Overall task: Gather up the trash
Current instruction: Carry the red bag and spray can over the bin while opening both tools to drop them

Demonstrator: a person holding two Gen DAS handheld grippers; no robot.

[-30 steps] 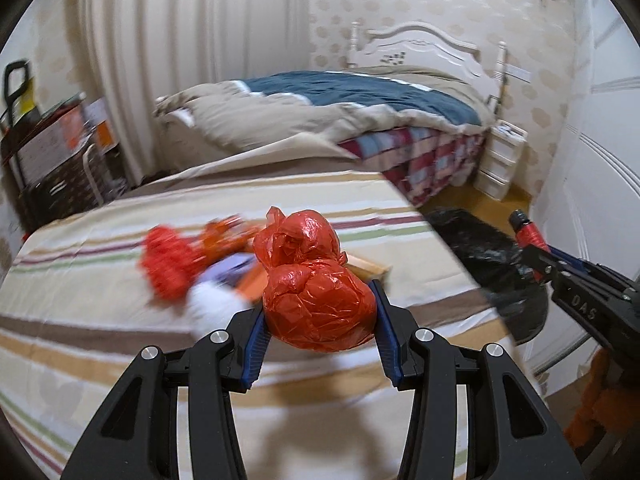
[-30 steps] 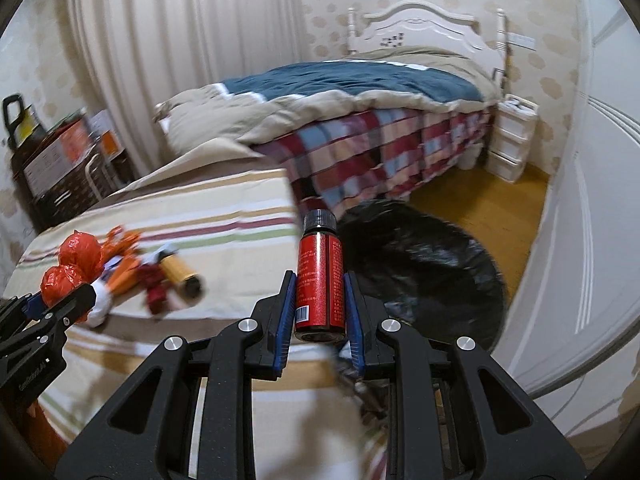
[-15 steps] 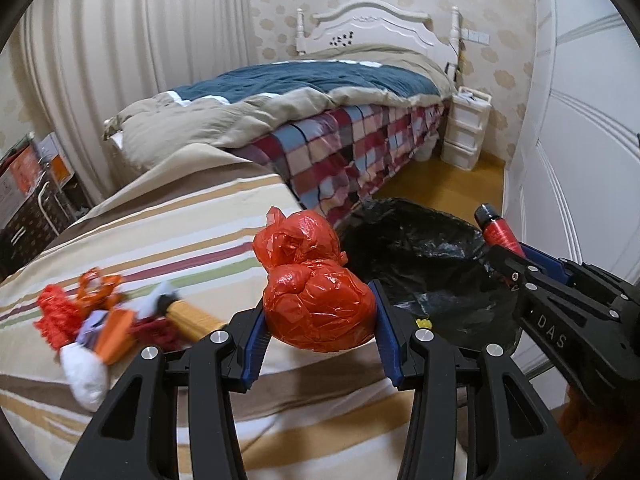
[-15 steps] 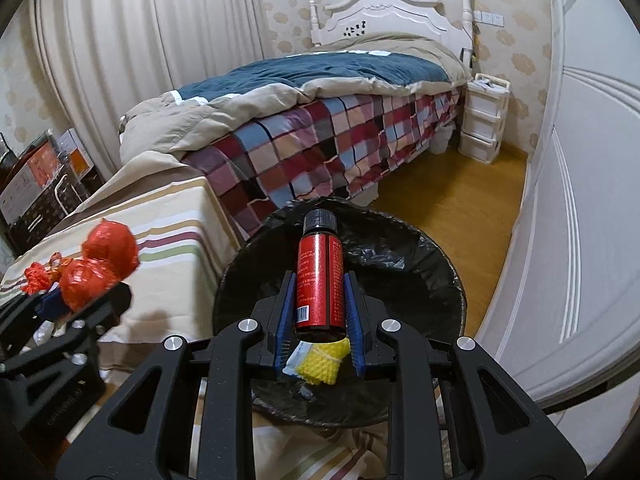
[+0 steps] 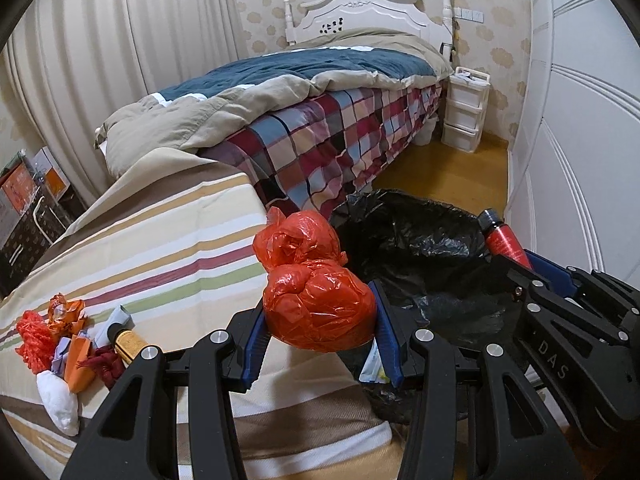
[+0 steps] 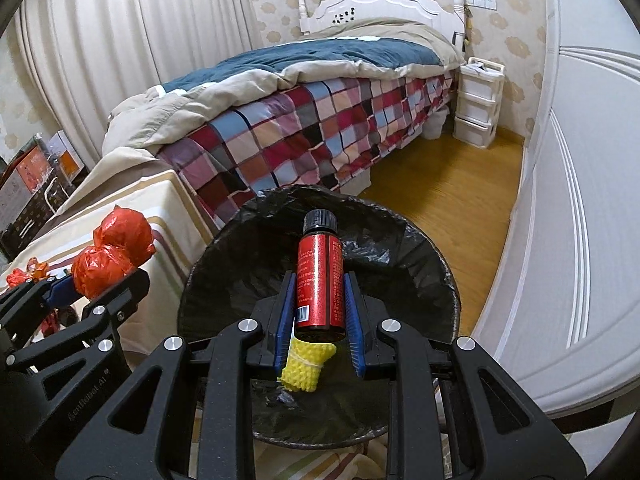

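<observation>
My left gripper [image 5: 320, 320] is shut on a crumpled red plastic bag [image 5: 312, 288], held at the striped table's right edge beside the black-lined trash bin [image 5: 408, 232]. My right gripper [image 6: 319, 312] is shut on a red bottle with a black cap [image 6: 319, 276], held over the open bin [image 6: 224, 264]. A yellow foam net [image 6: 306, 366] lies inside the bin under the bottle. The red bag also shows in the right wrist view [image 6: 114, 256]. The bottle also shows in the left wrist view [image 5: 502, 238].
A pile of trash [image 5: 68, 336] lies on the striped table [image 5: 160, 248]: red net, orange scraps, a white wad, a brown bottle. A bed with a checked cover [image 6: 304, 132] stands behind. A white drawer unit [image 6: 478, 100] and a white door [image 6: 580, 200] are right.
Both grippers have swung right from the table toward the bin. The right gripper now holds the bottle over the bin's opening; the left gripper with the bag has come closer to its rim.
</observation>
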